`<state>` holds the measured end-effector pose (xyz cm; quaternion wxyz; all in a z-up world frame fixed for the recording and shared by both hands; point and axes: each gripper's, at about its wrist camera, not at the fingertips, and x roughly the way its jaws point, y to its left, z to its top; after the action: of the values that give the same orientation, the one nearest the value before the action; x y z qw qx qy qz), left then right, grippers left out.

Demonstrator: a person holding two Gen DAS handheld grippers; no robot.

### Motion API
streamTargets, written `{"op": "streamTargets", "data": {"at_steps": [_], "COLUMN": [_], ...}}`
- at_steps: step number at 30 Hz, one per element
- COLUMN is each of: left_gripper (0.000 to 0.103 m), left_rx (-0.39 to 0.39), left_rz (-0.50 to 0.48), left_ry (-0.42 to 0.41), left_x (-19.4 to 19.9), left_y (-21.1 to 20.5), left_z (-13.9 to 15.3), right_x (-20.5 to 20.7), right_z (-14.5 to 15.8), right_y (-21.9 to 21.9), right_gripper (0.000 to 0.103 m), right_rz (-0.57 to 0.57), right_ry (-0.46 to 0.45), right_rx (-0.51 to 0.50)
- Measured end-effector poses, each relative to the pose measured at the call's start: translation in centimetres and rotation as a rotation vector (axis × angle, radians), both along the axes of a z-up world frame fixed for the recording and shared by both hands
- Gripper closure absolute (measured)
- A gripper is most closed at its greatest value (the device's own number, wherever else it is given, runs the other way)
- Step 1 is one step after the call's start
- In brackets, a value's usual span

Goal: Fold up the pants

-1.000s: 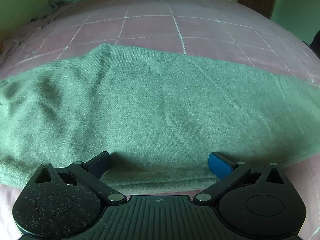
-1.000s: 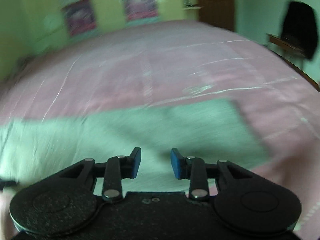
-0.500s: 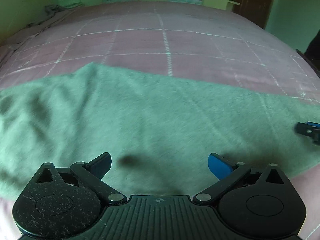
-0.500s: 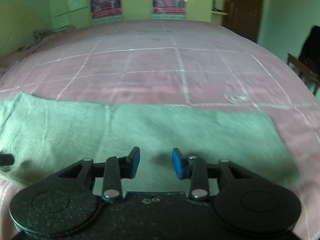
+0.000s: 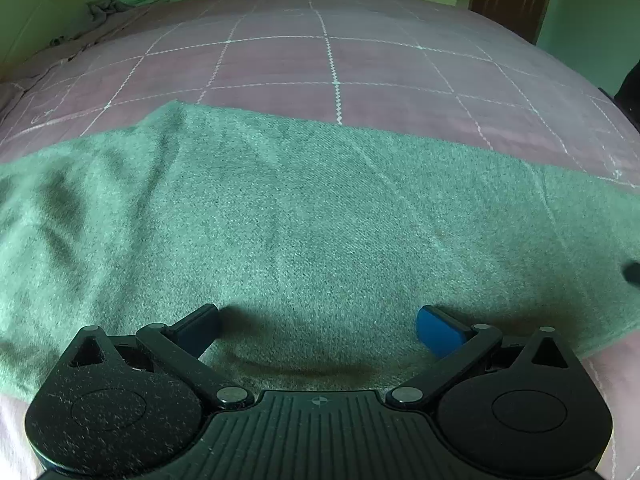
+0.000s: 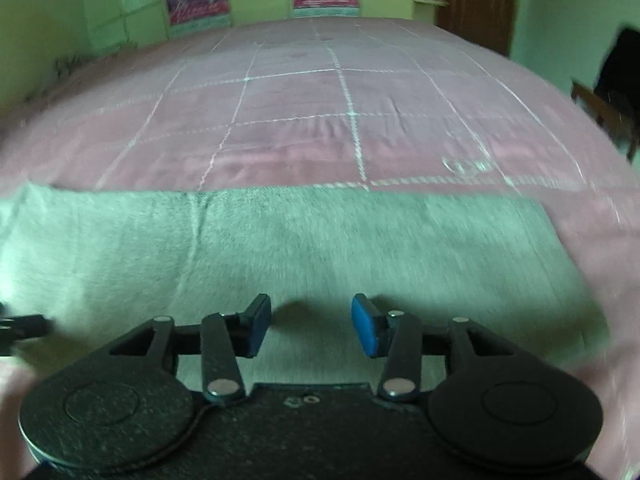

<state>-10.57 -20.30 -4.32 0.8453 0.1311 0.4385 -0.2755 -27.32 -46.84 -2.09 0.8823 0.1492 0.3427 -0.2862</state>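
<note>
Green pants (image 5: 304, 216) lie flat as a long band across the pink bed. My left gripper (image 5: 318, 326) hovers over their near edge, wide open, with nothing between its fingers. In the right wrist view the same pants (image 6: 320, 248) end in a straight edge at the right. My right gripper (image 6: 311, 330) hangs above the cloth near that end; its jaws are opening and hold nothing. The tip of the right gripper shows as a dark blur at the far right edge of the left wrist view.
The pink bedsheet (image 5: 360, 64) with white grid lines stretches far beyond the pants. Crumpled cloth (image 5: 104, 8) lies at the far left corner. A brown door (image 6: 476, 0) and posters are on the green back wall; a dark chair (image 6: 616, 92) stands at the right.
The right gripper's jaws have spread wider. The right wrist view has shifted so the pants' right end sits nearer the edge; the left gripper has drifted slightly along the pants.
</note>
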Motion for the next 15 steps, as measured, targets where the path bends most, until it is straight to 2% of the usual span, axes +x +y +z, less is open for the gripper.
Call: {"op": "streamTargets", "data": {"at_steps": [4,8,15], "left_gripper": [0.0,0.0,0.0], "left_rx": [-0.006,-0.032,-0.039], "left_rz": [0.005,-0.03,-0.083], "left_ry": [0.006,0.004,0.009], "left_x": [-0.5,-1.7,-3.5], "left_y": [-0.1,-1.2,-3.9], "left_z": [0.7,1.8,2.5], "right_x": [-4.1,-6.6,-8.9], "right_z": [0.5,1.2,0.0], "right_y": [-0.2,-1.4,-5.5], "right_gripper": [0.056,0.056,0.056], "right_rz": [-0.05,-0.109,-0.261], "right_ry": [-0.029,-0.033,-0.124], "right_rx": [0.046,0.069,0.238]}}
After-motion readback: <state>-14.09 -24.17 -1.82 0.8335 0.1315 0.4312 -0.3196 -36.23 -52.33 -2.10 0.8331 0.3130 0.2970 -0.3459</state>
